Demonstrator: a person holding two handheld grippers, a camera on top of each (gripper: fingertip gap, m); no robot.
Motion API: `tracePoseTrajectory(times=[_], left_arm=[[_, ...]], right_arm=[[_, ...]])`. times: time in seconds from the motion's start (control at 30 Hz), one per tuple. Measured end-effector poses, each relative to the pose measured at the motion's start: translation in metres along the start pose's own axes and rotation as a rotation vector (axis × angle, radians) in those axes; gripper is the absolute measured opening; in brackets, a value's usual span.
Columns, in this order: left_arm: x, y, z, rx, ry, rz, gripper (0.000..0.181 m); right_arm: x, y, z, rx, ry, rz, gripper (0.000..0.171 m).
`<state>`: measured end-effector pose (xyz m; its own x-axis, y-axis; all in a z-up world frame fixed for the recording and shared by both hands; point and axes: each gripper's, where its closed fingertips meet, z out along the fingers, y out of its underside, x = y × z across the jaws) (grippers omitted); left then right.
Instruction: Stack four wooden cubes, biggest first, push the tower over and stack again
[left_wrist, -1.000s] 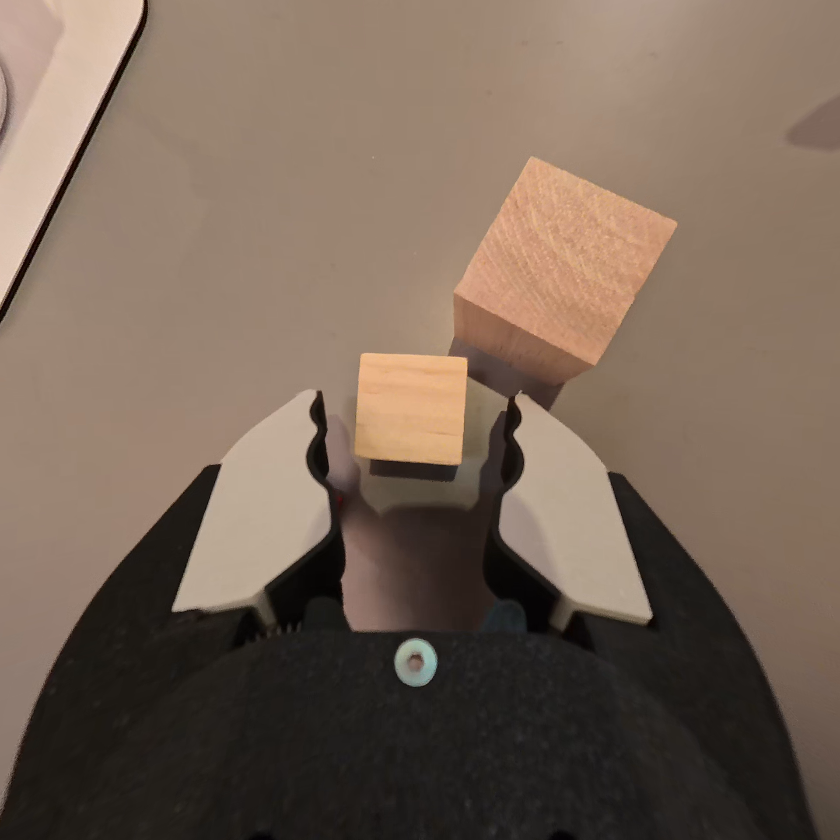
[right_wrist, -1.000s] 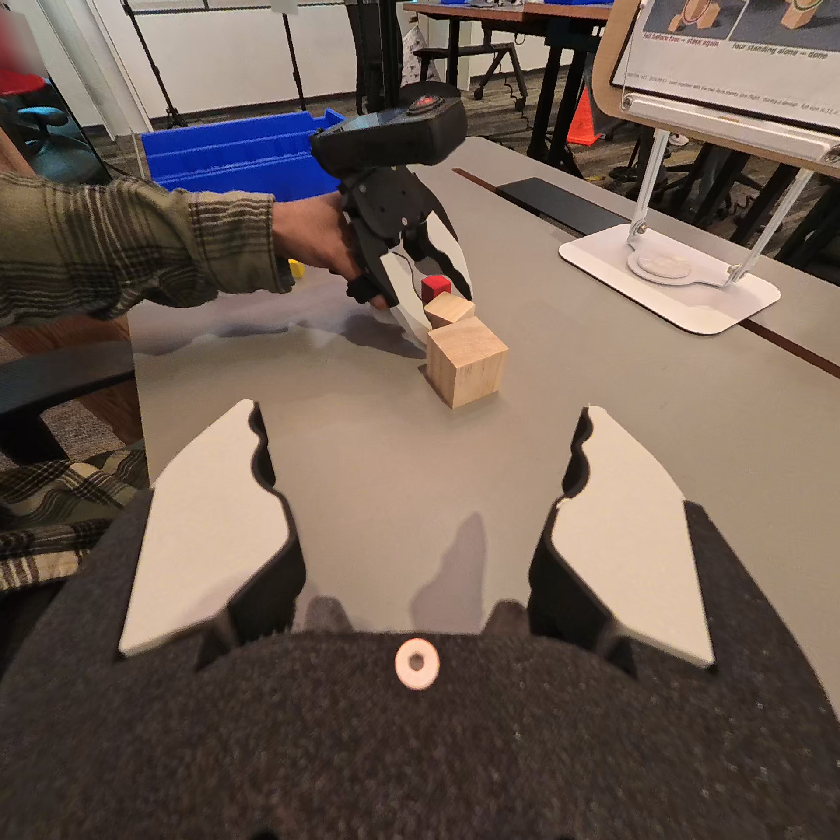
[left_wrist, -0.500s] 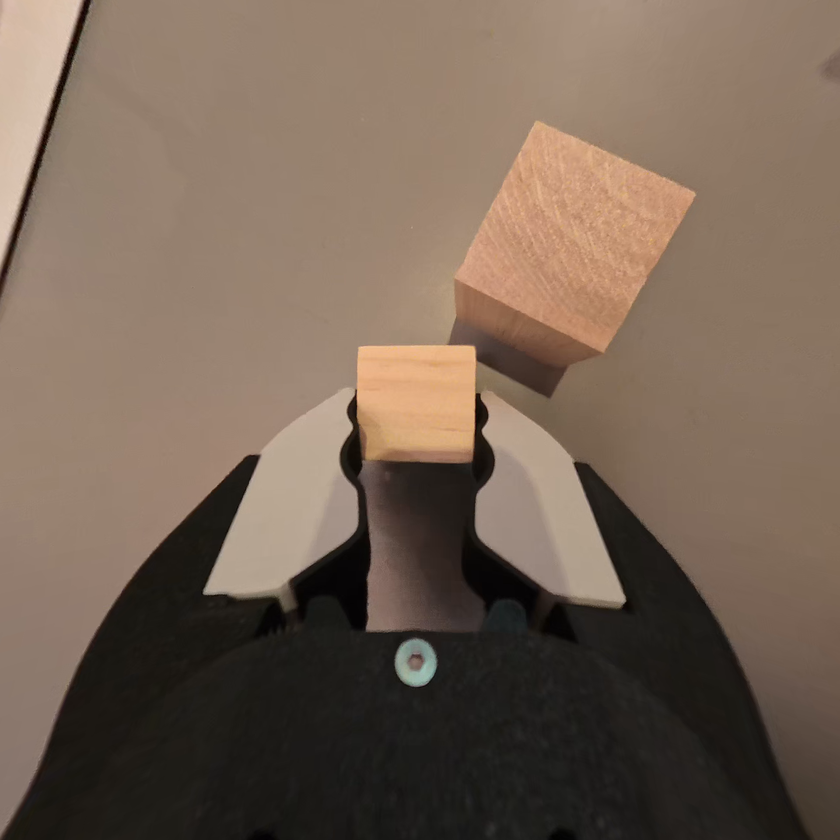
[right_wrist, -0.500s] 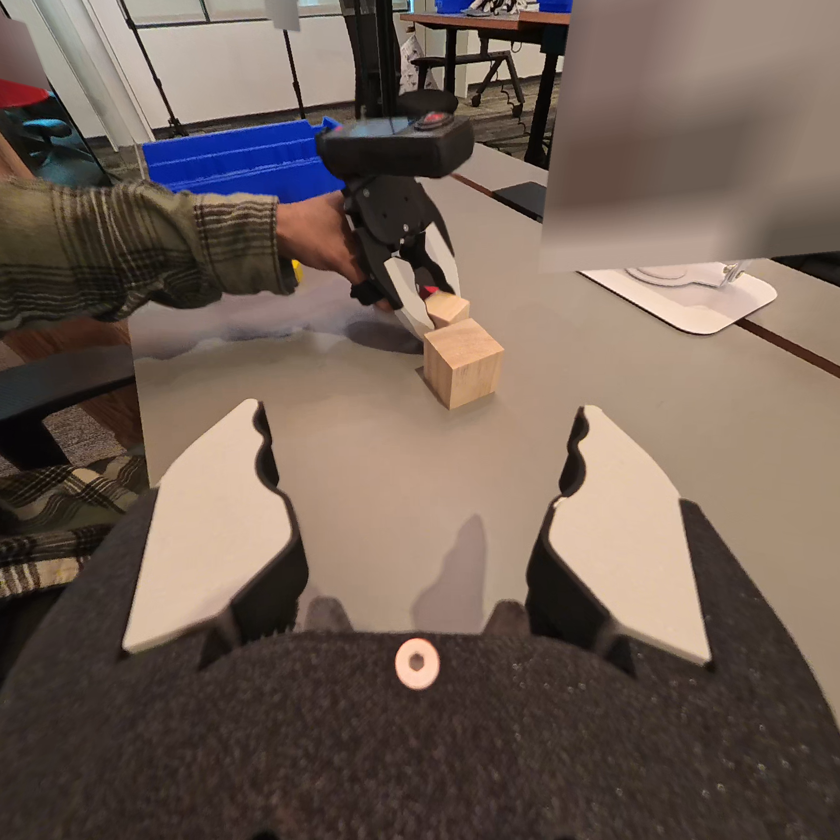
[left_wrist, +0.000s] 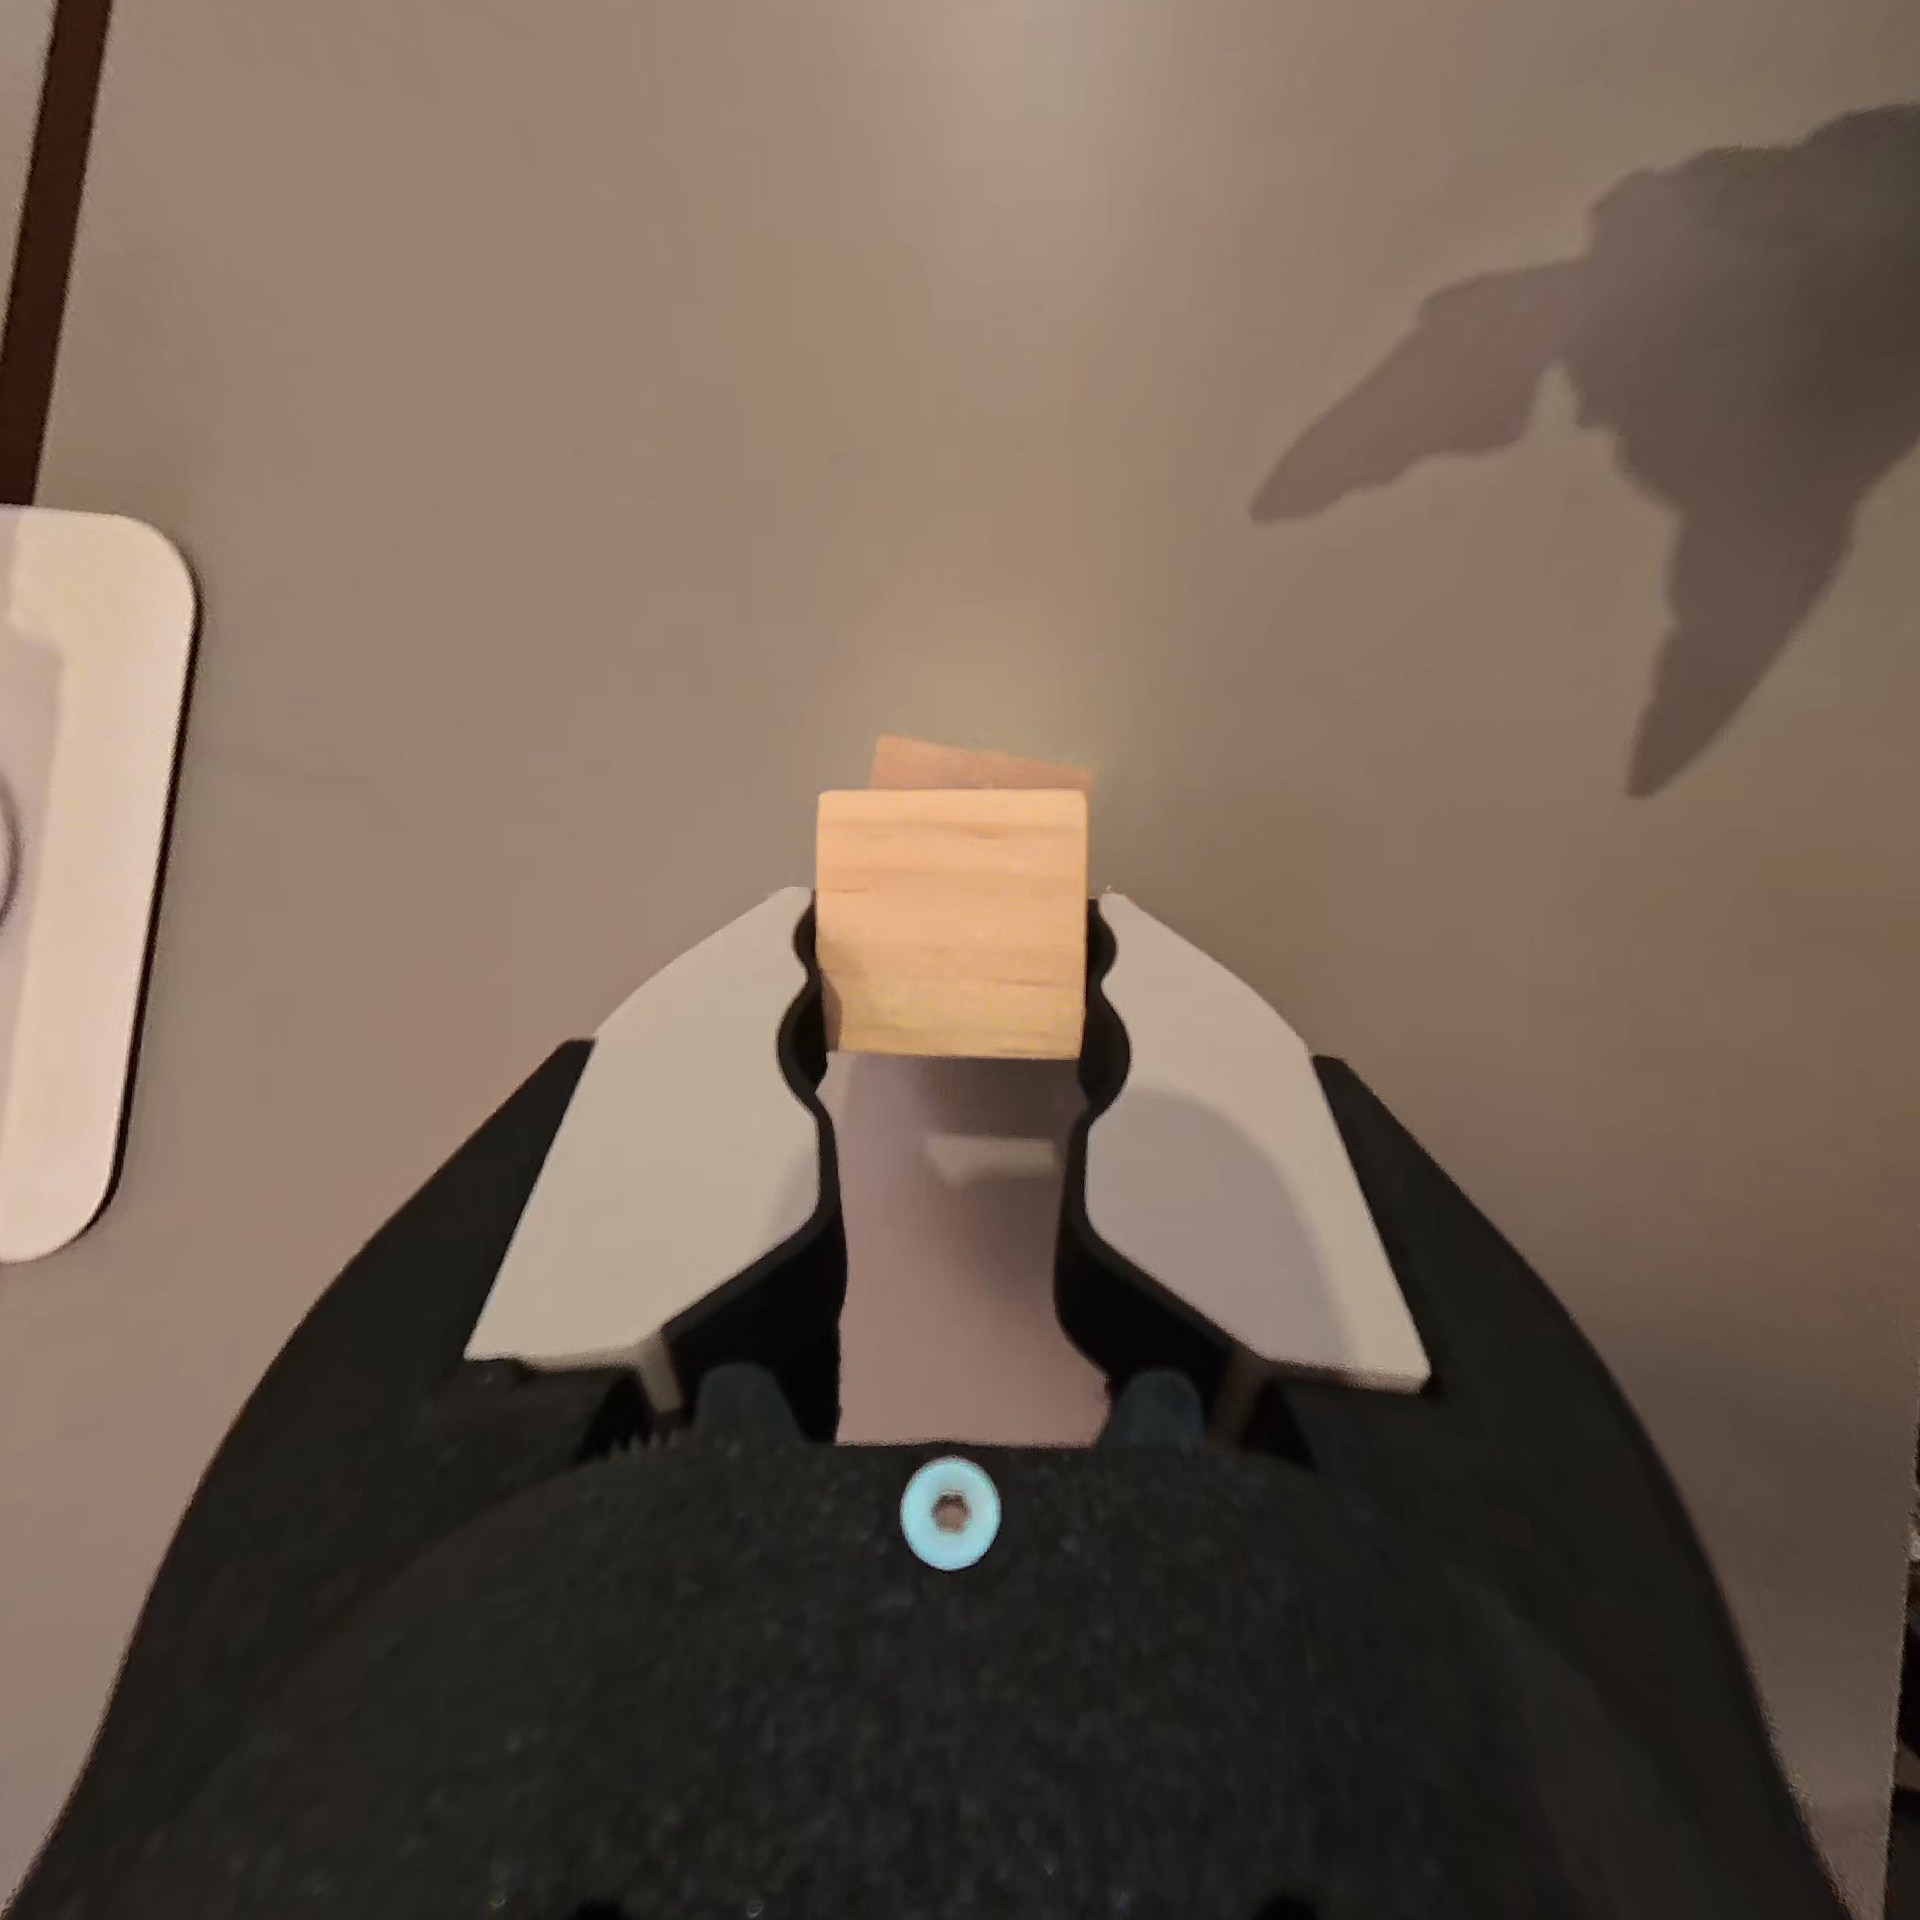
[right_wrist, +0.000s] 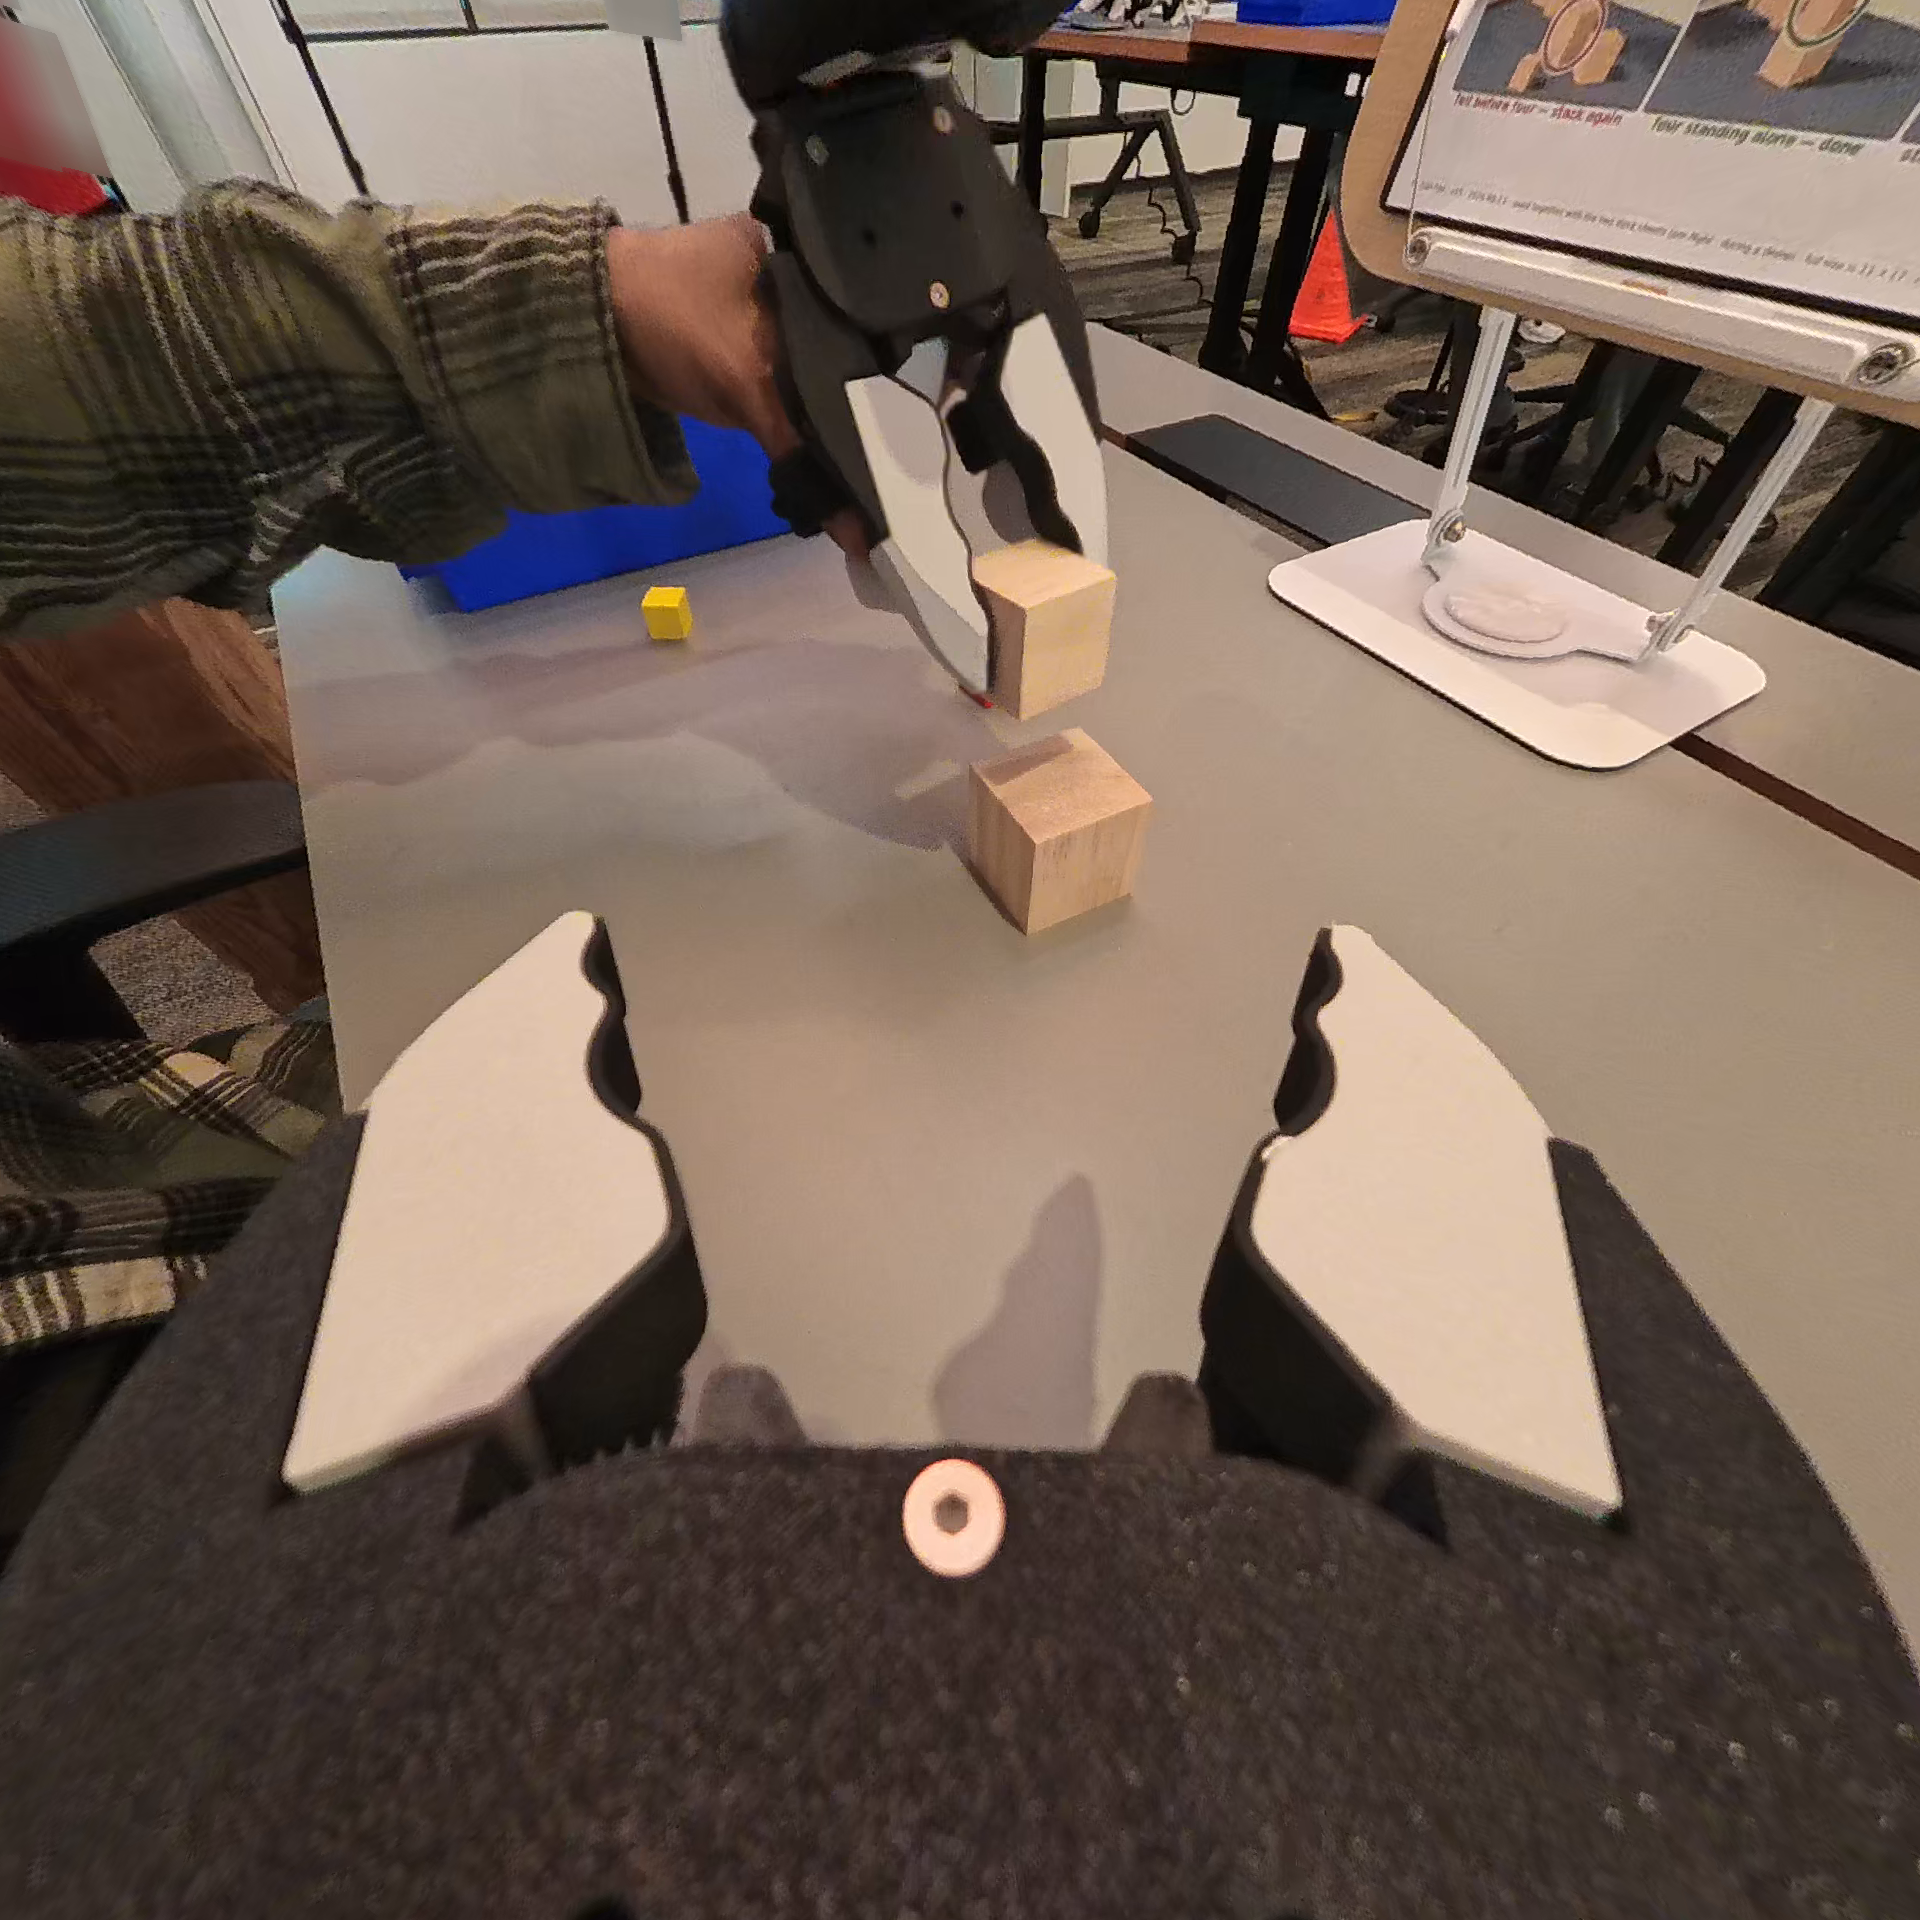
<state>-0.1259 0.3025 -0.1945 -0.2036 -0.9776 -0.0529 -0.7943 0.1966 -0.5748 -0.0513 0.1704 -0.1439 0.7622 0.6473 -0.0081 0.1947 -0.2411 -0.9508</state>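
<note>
My left gripper (left_wrist: 951, 904) is shut on a mid-sized light wooden cube (left_wrist: 951, 925). In the right wrist view the left gripper (right_wrist: 1023, 623) holds that cube (right_wrist: 1055, 629) in the air just above the biggest wooden cube (right_wrist: 1060, 831), with a small gap between them. The biggest cube stands on the grey table, and only a sliver of it (left_wrist: 977, 764) shows behind the held cube in the left wrist view. My right gripper (right_wrist: 961, 951) is open and empty, low over the table in front of the biggest cube. A small yellow cube (right_wrist: 666, 612) lies far left.
A white stand base (right_wrist: 1507, 644) carrying a picture board stands at the right, and it also shows in the left wrist view (left_wrist: 73, 883). A blue bin (right_wrist: 582, 540) is beyond the table's far edge. A person's plaid sleeve (right_wrist: 312, 384) reaches in from the left. Across from one pair of fingers to the other is roughly 15 centimeters.
My left gripper closed on the mid-sized cube, lifted it off the table and carried it over the biggest cube. My right gripper stayed open and hardly moved.
</note>
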Motion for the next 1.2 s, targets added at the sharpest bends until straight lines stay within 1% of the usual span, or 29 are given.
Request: tracePoseTrajectory(times=[0.13,0.23,0.47,1.2], left_arm=[[0.010,-0.006,0.011,-0.006,0.068,0.042,0.046],[0.010,-0.007,0.017,-0.015,0.082,0.055,0.046],[0.005,-0.003,0.025,-0.047,0.090,0.064,0.046],[0.005,0.001,0.036,-0.044,0.122,0.083,0.046]], right_arm=[[0.000,0.003,0.000,-0.013,0.001,-0.002,0.121],[0.001,0.001,0.000,-0.003,-0.003,0.003,0.120],[0.003,0.005,0.001,-0.012,-0.001,0.008,0.120],[0.005,0.006,0.000,-0.014,0.001,0.013,0.120]])
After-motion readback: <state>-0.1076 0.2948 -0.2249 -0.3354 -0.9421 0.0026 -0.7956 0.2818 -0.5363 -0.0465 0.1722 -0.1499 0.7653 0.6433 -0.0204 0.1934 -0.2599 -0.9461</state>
